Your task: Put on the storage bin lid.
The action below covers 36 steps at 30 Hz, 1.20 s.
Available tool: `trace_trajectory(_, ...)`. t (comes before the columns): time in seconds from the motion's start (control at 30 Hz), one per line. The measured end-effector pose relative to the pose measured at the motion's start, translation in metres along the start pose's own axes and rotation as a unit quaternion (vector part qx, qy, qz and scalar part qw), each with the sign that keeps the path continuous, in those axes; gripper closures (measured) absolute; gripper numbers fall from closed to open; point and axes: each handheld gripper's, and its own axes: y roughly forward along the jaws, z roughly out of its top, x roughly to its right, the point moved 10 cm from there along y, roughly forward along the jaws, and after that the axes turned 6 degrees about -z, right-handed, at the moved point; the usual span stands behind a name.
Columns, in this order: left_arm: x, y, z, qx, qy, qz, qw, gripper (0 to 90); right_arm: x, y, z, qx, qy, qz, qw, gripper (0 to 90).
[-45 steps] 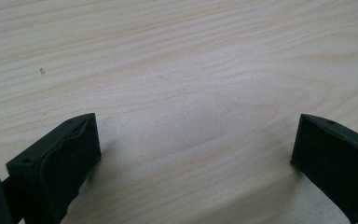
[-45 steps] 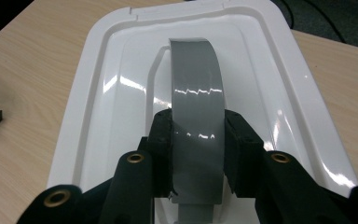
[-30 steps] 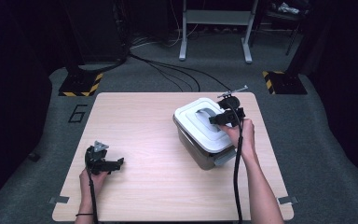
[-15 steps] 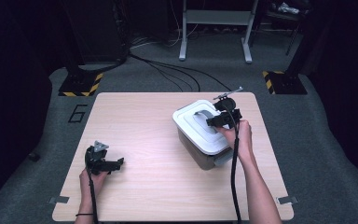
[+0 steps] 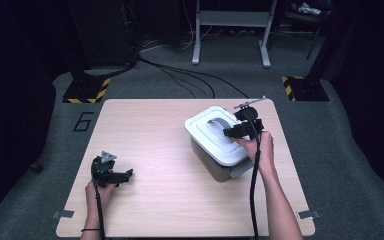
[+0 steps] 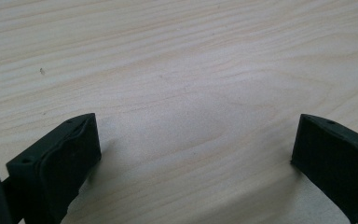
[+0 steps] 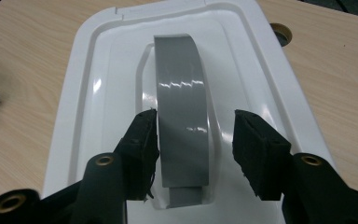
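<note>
Bin sat at table's right side, lid on. Right tool straddled grey handle, jaws just opened, unclamped. Left tool idle, jaws apart. Release apparently done; retreat remained.

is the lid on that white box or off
On: the white lid sits flat over the grey box, its grey handle on top.

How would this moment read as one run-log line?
right hand-held gripper: jaws just opening, astride grey handle | white lid: on box | left hand-held gripper: open, idle
</note>
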Motion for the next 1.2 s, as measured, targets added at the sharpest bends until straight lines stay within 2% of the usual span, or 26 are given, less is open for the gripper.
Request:
trace_trajectory(0.23,0.0,0.0,0.0,0.0,0.0,-0.001,1.0,1.0,0.007,-0.01,-0.001,0.028,0.007,-0.006,0.9996,33.7)
trace_trajectory(0.37,0.0,0.0,0.0,0.0,0.0,0.0,1.0,1.1,0.013,-0.022,-0.008,0.047,0.013,-0.008,0.9988,22.8)
trace_trajectory(0.43,0.0,0.0,0.0,0.0,0.0,-0.001,1.0,1.1,0.018,-0.029,-0.012,0.062,0.009,-0.01,0.998,17.3)
trace_trajectory(0.5,0.0,0.0,0.0,0.0,0.0,0.0,1.0,1.1,0.021,-0.037,-0.016,0.07,0.015,-0.012,0.9974,14.3)
trace_trajectory(0.57,0.0,0.0,0.0,0.0,0.0,0.0,1.0,1.1,0.025,-0.044,-0.02,0.077,0.011,-0.015,0.9969,13.0)
trace_trajectory(0.83,0.0,0.0,0.0,0.0,0.0,0.0,1.0,1.1,0.042,-0.058,-0.054,0.094,0.015,-0.035,0.9948,6.4)
trace_trajectory(1.13,0.0,0.0,0.0,0.0,0.0,0.0,1.0,1.1,0.058,-0.051,-0.11,0.106,0.038,-0.059,0.9919,3.8)
trace_trajectory(1.2,0.0,0.0,0.0,0.0,0.0,0.001,1.0,1.1,0.061,-0.047,-0.125,0.101,0.047,-0.06,0.9919,3.3)
